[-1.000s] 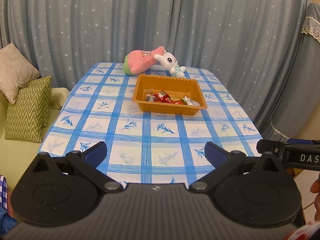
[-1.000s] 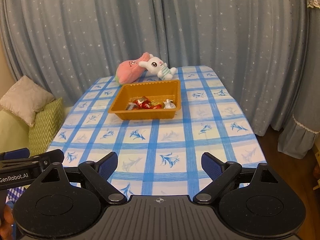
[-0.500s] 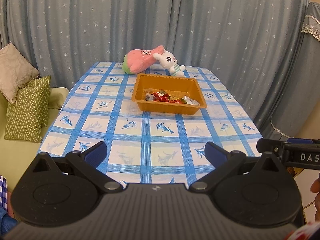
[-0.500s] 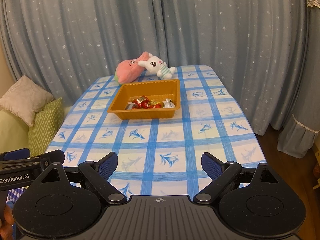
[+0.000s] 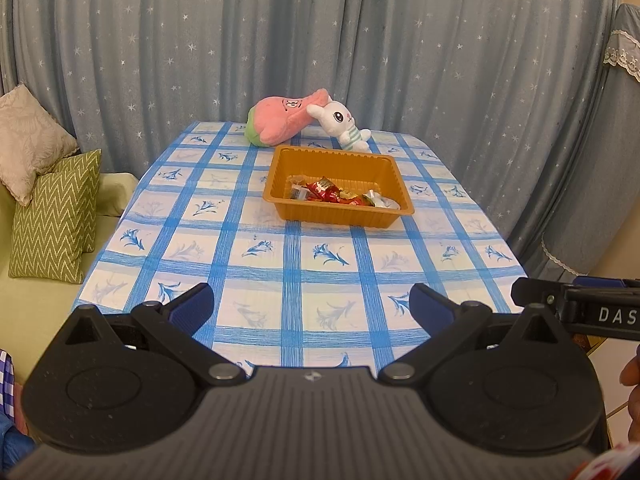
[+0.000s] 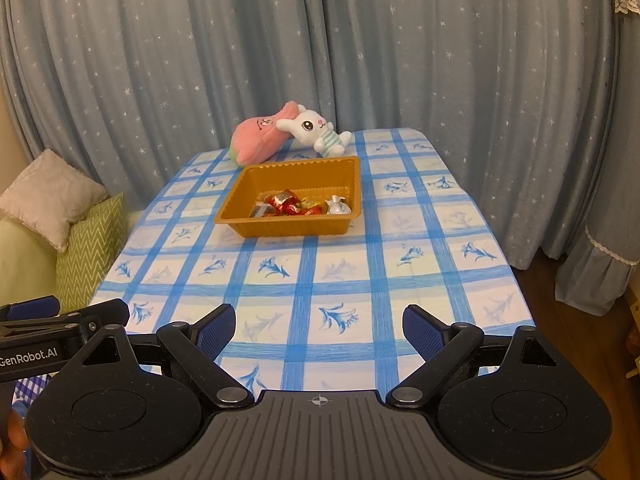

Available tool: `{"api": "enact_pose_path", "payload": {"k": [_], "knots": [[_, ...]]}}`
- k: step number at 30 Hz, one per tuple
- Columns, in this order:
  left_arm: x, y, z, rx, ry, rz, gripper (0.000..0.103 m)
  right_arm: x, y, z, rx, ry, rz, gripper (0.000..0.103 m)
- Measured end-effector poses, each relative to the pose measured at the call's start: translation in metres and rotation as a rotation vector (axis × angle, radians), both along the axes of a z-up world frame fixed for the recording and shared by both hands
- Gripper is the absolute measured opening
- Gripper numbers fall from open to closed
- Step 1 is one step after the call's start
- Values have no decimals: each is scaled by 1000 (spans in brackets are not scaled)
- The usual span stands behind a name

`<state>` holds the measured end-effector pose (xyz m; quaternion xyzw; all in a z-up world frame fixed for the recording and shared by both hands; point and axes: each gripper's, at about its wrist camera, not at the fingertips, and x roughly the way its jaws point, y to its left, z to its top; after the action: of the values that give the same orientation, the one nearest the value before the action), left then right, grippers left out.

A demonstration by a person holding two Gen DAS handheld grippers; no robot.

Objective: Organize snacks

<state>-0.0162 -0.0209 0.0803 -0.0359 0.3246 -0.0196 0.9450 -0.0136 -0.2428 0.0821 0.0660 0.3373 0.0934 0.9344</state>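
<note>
Blue-grey curtains [image 5: 320, 40] dotted with small white stars hang behind a table [image 5: 304, 248] covered by a cloth of blue checks and blue flower prints. Toward the far half of the table sits an orange tray [image 5: 280, 178], its long sides running left to right. Inside it, gathered along the near wall, lies a small heap of wrapped snacks [image 5: 332, 194], mostly red and yellow, with one pale silvery wrapper [image 6: 338, 206] at the right end of the heap. The far part of the tray floor is bare.

Just beyond the tray, at the far edge of the table, a pink plush toy [image 5: 282, 122] lies on its side, and a white plush rabbit [image 5: 340, 122] in a striped top leans against its right end. To the left of the table stands a pale green sofa [image 5: 28, 304] with two green zigzag cushions [image 5: 54, 220] and a beige cushion [image 5: 30, 142] propped above them.

Both grippers hover over the near edge of the table, well apart from the tray. The left gripper [image 5: 311, 307] has its blue-padded fingers spread wide with nothing between them. The right gripper [image 6: 319, 330] is likewise spread wide and holds nothing; only tablecloth shows between its pads [image 6: 216, 328].
</note>
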Motion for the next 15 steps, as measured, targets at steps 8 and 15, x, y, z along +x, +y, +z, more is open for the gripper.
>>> {"api": "enact_pose_path", "payload": {"k": [8,15], "knots": [[-1,-2,-1,-1,2,0,103,0,0,0,-2,1,2,90],[-1,-2,-2,-3,4,0,103,1,-2,-1,1,2,1,90]]}}
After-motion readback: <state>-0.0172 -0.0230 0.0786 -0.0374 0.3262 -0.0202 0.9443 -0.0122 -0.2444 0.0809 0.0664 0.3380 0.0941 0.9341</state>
